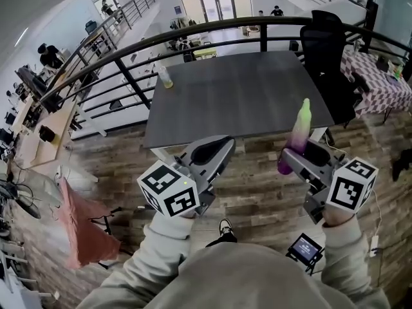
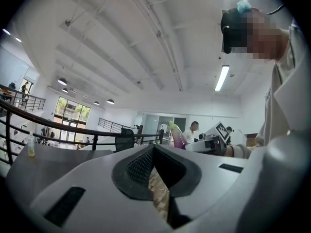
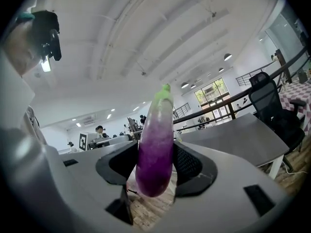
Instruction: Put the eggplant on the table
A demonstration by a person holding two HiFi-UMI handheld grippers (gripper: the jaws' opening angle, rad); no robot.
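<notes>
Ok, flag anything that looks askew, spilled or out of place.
Nothing spilled or damaged. The only oddity: the eggplant stands upright, green tip up, clamped in the fingers of the right gripper over the wooden floor, short of the table.

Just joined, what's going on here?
A person holds a gripper in each hand in front of a grey table. The right gripper is clamped on an eggplant, upright, green end up, not yet set down. The left gripper is shut and empty. A small bottle stands at the table's far left corner.
</notes>
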